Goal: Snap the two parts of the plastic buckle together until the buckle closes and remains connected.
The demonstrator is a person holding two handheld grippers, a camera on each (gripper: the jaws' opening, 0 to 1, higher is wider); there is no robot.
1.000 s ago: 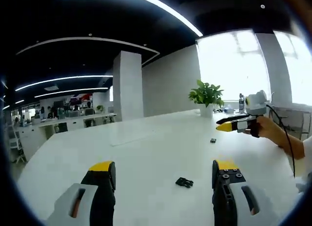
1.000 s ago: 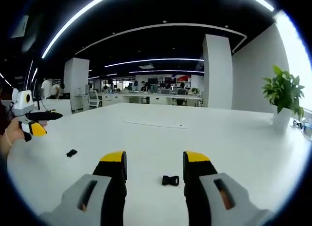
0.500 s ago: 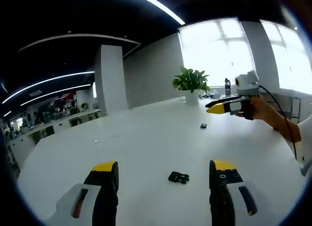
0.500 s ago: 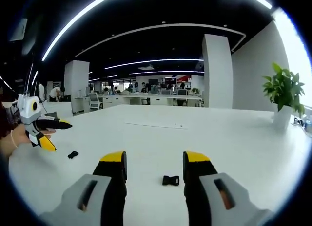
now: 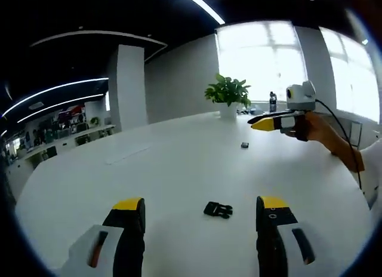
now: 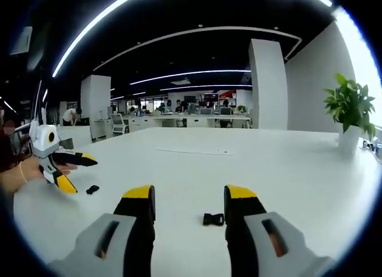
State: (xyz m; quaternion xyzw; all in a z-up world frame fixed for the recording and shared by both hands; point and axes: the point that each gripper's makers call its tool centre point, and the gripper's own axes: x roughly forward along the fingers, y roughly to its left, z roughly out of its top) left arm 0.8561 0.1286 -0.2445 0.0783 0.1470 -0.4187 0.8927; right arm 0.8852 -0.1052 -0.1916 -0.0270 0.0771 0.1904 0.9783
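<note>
Two black buckle parts lie apart on the white table (image 5: 149, 169). One buckle part (image 5: 218, 209) rests between and just ahead of my left gripper's (image 5: 200, 206) open jaws. In the right gripper view the same part (image 6: 92, 189) lies just right of the left gripper (image 6: 82, 175), which a hand holds open and tilted down. The other buckle part (image 6: 213, 218) sits between the open jaws of my right gripper (image 6: 190, 196), close to the right jaw. From the left gripper view it is a small dark piece (image 5: 244, 145) below the hand-held right gripper (image 5: 258, 124).
A potted plant (image 5: 227, 92) stands at the table's far side, also seen as the plant (image 6: 349, 104) at the right. A white pillar (image 6: 267, 86) and office desks with people lie beyond the table. A person's hand and forearm (image 5: 331, 139) come in from the right.
The left gripper has dropped and tilted down towards its buckle part, jaws spreading. The left view has swung, bringing the plant nearer the centre. The right gripper has barely moved.
</note>
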